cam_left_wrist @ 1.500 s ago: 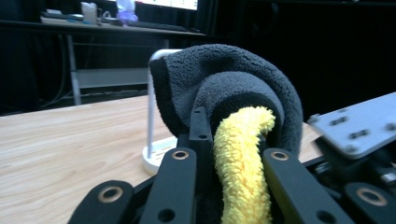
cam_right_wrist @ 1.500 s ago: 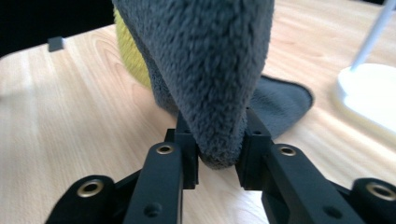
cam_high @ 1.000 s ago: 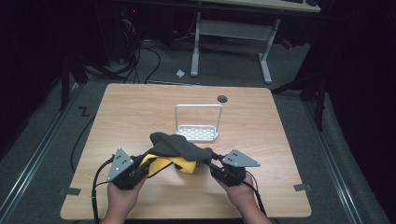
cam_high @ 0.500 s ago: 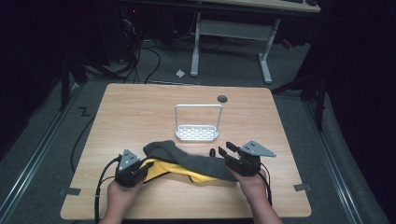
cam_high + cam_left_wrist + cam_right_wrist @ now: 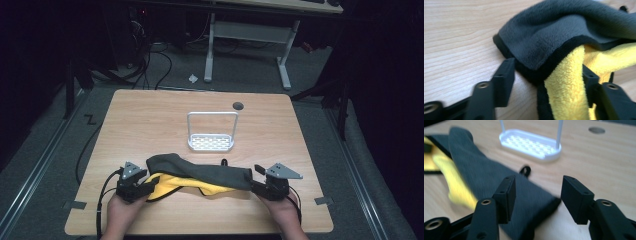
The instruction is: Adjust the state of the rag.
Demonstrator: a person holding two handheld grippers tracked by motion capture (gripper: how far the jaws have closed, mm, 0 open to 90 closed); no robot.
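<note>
The grey-and-yellow microfibre towel [image 5: 197,175] lies stretched across the near part of the worktop [image 5: 150,120], in front of the white wire-handled rack [image 5: 211,132]. Both claws have just been opening: the left claw [image 5: 145,187] stands wide with the towel's folded edge loose between its jaws, and the right claw [image 5: 254,184] is open at the grey corner, pressing nothing. To finish the release well, draw each claw straight back and low, so no pad snags the pile and drags the cloth.
</note>
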